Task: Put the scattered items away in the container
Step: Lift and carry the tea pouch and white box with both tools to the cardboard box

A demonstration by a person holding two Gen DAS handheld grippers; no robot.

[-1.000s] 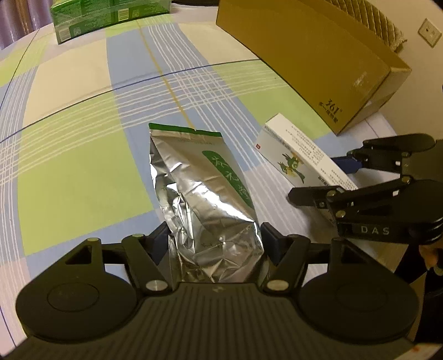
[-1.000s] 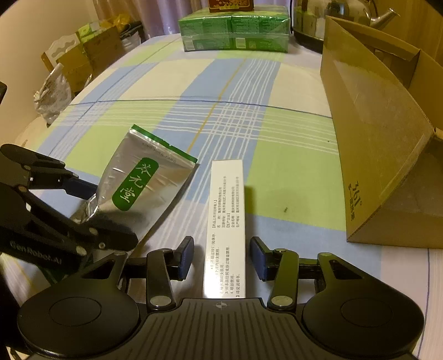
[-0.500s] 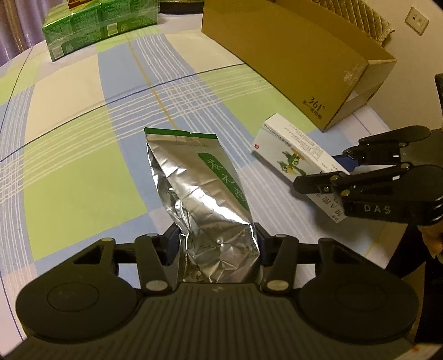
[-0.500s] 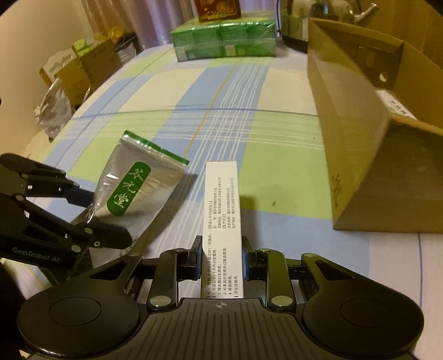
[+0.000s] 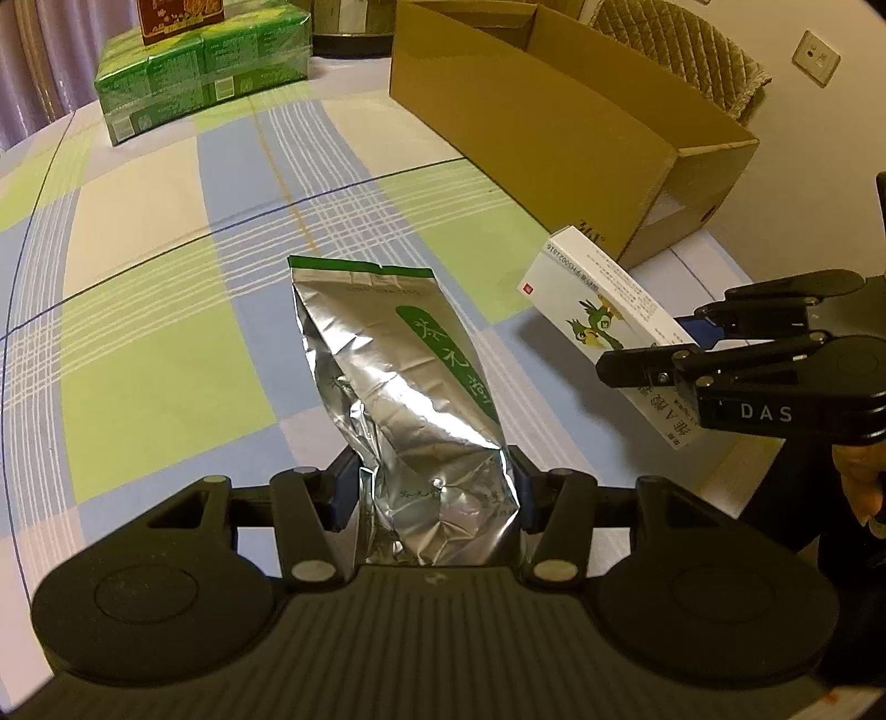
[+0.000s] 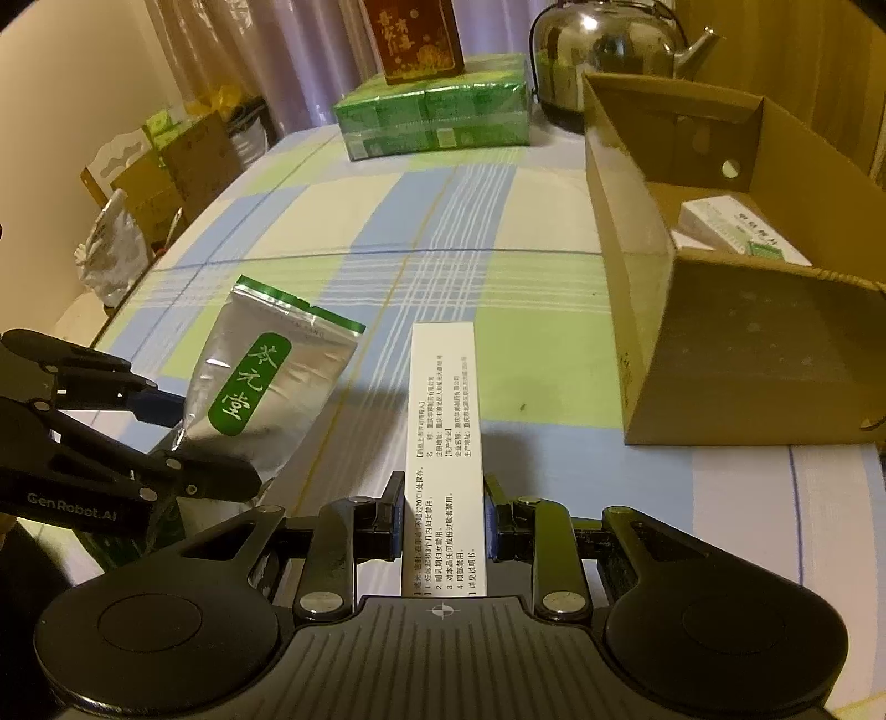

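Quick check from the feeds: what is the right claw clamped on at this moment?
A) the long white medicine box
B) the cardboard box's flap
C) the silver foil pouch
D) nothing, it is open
A: in the right wrist view, the right claw has its fingers pressed against both sides of the white medicine box, while the foil pouch sits in the left claw.

A lived-in home room: a worktop under a checked blue, green and cream cloth (image 6: 443,232), a steel kettle (image 6: 609,50), shrink-wrapped green cartons (image 6: 437,119) topped by a red tea box (image 6: 415,39), curtains (image 6: 332,55), a quilted chair back (image 5: 681,50), a wall socket (image 5: 817,55), bags and boxes piled against the wall (image 6: 160,183).
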